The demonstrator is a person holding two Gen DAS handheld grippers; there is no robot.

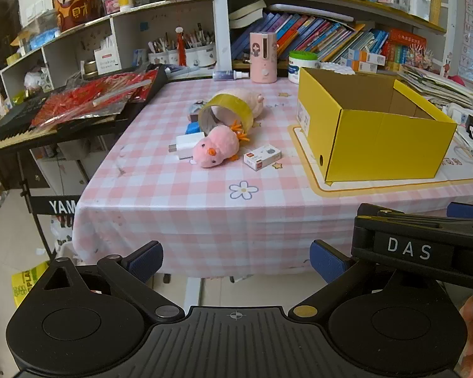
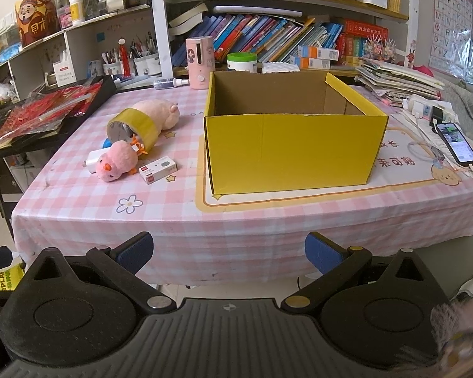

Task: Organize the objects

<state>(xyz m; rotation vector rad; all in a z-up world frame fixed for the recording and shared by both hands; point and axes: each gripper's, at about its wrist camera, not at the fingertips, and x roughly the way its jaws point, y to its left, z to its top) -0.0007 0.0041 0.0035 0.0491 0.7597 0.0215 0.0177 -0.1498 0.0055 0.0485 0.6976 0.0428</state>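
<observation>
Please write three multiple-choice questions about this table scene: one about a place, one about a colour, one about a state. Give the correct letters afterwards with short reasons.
1. Where does the pink chick toy lie, seen from the grippers?
A. inside the box
B. left of the box
C. on the shelf

2. What colour is the outside of the cardboard box?
A. yellow
B. blue
C. white

3. How is the left gripper?
A. open, holding nothing
B. shut on the tape roll
C. shut on the chick

Key: 1 B, it rests on the tablecloth beside the box. 2 A, its walls are yellow. 3 A, its fingers stand apart with nothing between them.
</observation>
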